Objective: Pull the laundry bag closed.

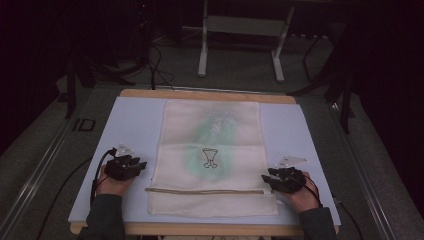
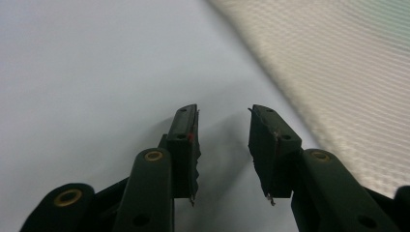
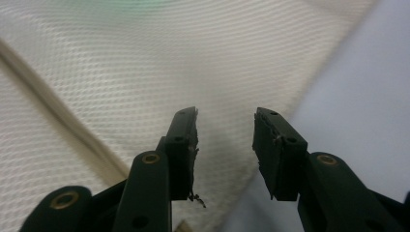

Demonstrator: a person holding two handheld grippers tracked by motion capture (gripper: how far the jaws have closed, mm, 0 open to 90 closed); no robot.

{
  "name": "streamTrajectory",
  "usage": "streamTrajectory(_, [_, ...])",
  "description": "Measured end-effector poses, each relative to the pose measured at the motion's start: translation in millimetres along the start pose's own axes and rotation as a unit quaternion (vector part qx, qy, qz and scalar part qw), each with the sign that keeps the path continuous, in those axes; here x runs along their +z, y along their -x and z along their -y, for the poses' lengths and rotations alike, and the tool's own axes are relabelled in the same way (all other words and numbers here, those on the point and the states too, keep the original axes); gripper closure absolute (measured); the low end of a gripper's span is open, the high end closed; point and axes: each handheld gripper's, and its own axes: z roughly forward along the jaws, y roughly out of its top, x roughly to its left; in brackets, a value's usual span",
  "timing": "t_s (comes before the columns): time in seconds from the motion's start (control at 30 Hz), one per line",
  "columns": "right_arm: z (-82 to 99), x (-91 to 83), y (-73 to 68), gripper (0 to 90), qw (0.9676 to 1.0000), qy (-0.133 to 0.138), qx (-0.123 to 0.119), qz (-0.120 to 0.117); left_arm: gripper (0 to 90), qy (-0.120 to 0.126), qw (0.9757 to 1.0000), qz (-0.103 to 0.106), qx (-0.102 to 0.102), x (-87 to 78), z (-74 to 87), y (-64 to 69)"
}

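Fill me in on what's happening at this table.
A person sits at a white table with a tool in each hand, one on either side of a flat cream cloth bag with a green print. The left tool rests on bare table just off the bag's left edge, jaws open and empty. The right tool sits at the bag's right edge, also open, with nothing gripped. The bag lies spread out, not yet picked up.

One cloth bag [image 1: 210, 155] is counted on the surface [image 1: 135, 125]. Two hand-held grippers are counted: the left hand-held gripper [image 1: 137, 164] and the right hand-held gripper [image 1: 269, 178].
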Motion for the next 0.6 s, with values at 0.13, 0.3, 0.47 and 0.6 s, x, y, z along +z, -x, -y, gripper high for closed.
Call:
streamTrajectory(0.13, [-1.3, 2.4, -4.4, 59.3, 0.9999, -0.009, -0.013, -0.006, 65.4, 0.002, 0.9999, 0.011, 0.005, -0.8, -0.3, 0.6])
streamTrajectory(0.3, [-4.3, 4.7, -9.9, 55.7, 0.9997, -0.011, -0.020, -0.011, 66.5, 0.009, 0.9994, 0.030, 0.013, -3.5, -1.2, 1.6])
streamTrajectory(0.47, [-9.5, 7.9, -17.4, 55.2, 0.9993, -0.011, -0.028, -0.020, 65.0, 0.015, 0.9987, 0.036, 0.034, -3.2, -3.3, 7.8])
streamTrajectory(0.6, [-14.5, 9.2, -25.8, 55.3, 0.9989, -0.010, -0.037, -0.029, 67.6, 0.016, 0.9977, 0.049, 0.042, -3.1, -4.2, 10.5])
